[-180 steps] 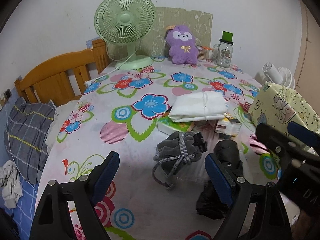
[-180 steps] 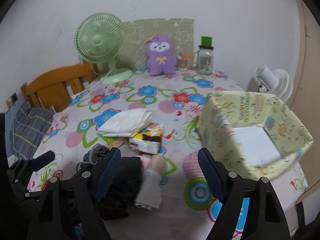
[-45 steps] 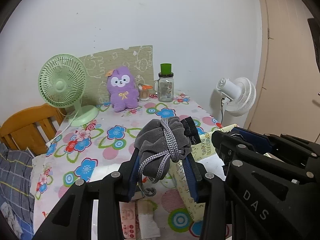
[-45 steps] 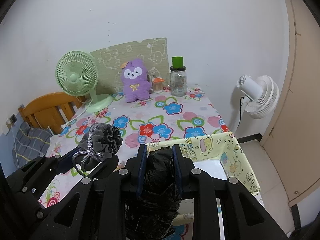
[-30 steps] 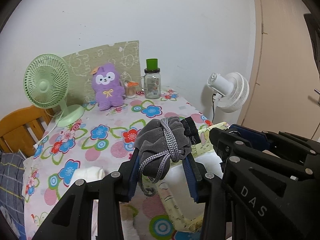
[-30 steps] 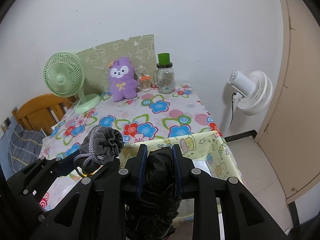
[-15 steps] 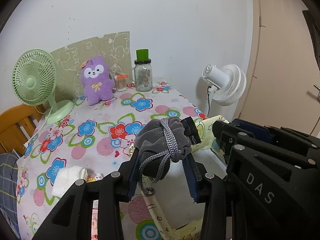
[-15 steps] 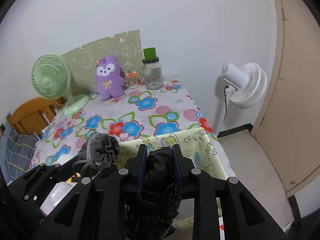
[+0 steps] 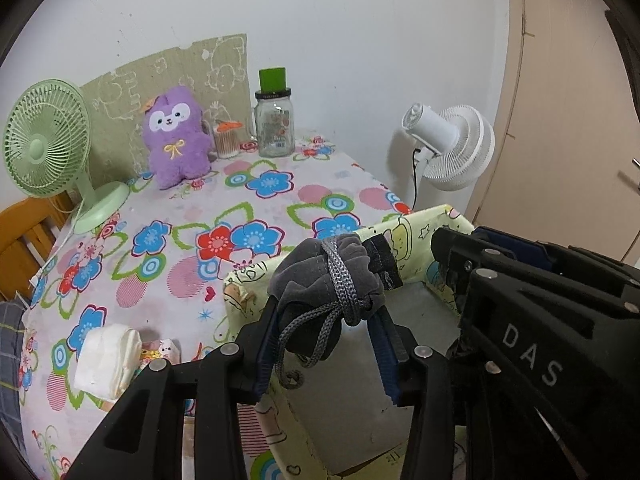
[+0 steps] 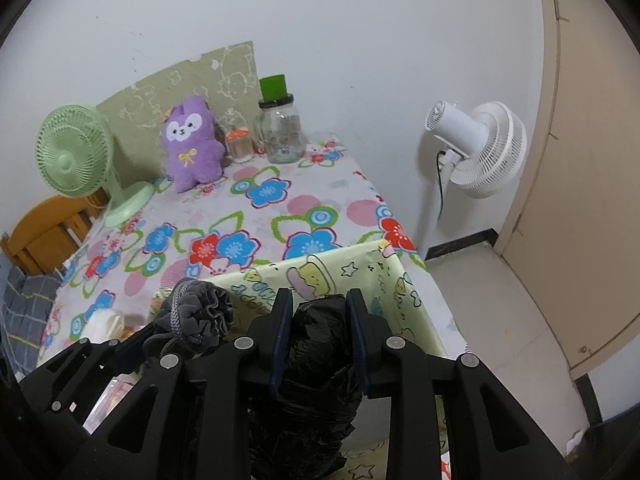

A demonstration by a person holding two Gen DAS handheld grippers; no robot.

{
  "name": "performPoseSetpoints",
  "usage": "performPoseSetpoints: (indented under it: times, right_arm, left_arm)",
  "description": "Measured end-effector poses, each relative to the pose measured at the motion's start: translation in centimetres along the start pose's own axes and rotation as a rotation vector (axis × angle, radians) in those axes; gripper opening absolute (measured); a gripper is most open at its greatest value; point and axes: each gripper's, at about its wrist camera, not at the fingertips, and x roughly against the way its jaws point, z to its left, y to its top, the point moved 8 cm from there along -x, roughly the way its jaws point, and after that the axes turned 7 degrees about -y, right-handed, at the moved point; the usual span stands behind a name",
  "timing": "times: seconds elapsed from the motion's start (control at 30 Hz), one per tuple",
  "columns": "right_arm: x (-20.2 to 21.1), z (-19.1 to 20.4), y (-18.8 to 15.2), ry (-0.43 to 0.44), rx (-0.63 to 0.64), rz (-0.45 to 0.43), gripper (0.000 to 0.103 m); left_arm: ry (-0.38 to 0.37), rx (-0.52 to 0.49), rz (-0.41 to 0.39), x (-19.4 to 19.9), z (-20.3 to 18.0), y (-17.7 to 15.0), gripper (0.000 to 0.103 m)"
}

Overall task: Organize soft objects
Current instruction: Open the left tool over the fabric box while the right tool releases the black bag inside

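Right tongs [image 9: 472, 256] (lettered "DAS") beside left tongs [image 9: 326, 344], loosening.

Left gripper [image 9: 326, 344]: moved from the table to above the box [image 9: 248, 280]; now carries the grey pouch [image 9: 326, 284], lifted off the tablecloth [image 9: 256, 208]; jaws just opening, pouch between them.
Right gripper [image 10: 318, 338]: likewise over the box, holding the black bag [image 10: 318, 344]; jaws just opening.
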Motion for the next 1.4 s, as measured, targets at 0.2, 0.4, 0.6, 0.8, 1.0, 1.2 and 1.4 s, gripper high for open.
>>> performPoseSetpoints:
  times: [0.2,0.4,0.6,0.8,1.0,1.2,1.4]
  right_arm:
    - [-0.7,-0.5,-0.1,-0.015,-0.026,-0.001,0.077]
    - [-0.6,-0.2,-0.3,-0.037,0.005,0.003,0.081]
    - [0.3,0.4,-0.8,-0.034,0.025,-0.007,0.086]
    - [2.3,1.2,-1.1,-0.034,0.041,-0.074,0.096]
    - [4.0,1.9,-1.5,-0.024,0.041,-0.099,0.097]
    - [5.5,2.7,-2.1,-0.017,0.053,-0.126,0.101]
    - [7.2,3.4,-2.3,-0.02,0.068,-0.168,0.103]
  left_arm:
    - [-0.02,-0.001,0.004,-0.5,-0.2,-0.1,0.076]
    - [-0.034,-0.024,-0.011,0.1,-0.8,0.0,0.092]
    - [-0.021,-0.02,-0.03,1.2,-0.5,-0.1,0.094]
    - [-0.017,-0.016,-0.071,3.2,-0.1,-0.3,0.095]
    - [0.005,-0.016,-0.097,4.9,0.4,-0.7,0.103]
    - [0.022,-0.01,-0.102,6.0,0.9,-1.4,0.103]
    - [0.038,-0.015,-0.122,7.5,1.0,-1.8,0.103]
